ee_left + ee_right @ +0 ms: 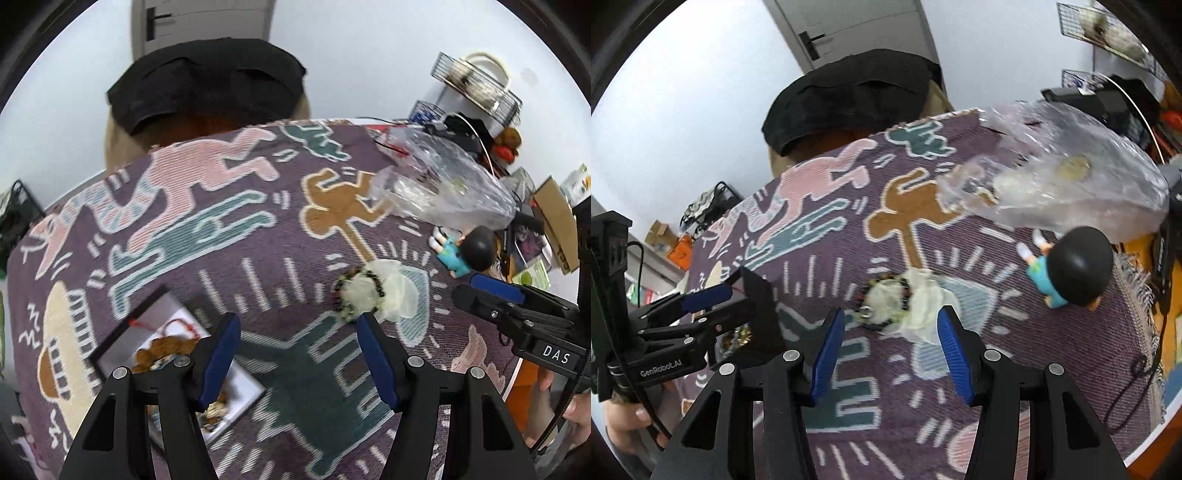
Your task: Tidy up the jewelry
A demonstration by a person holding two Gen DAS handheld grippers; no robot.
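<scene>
**Both grippers spread wide, holding nothing, bracelet on cloth between them**

Left gripper (297, 332): jaws wide apart, nothing between the pads, above the patterned cloth (236, 236). Right gripper (891, 332): same, jaws spread, holding nothing.

Beaded bracelet (886, 301) lies flat on the cloth, just ahead of the right gripper's pads, wrapped around a bunched sheer pouch (919, 306). In the left view the bracelet (360, 291) sits just past the right-hand pad.

Black-framed jewelry box (155, 354) lies open under the left gripper's left finger, brown beads and red cord inside.

Doll figurine (1067, 266) lies right of the bracelet. Clear plastic bag (1052, 184) sits behind it.
</scene>
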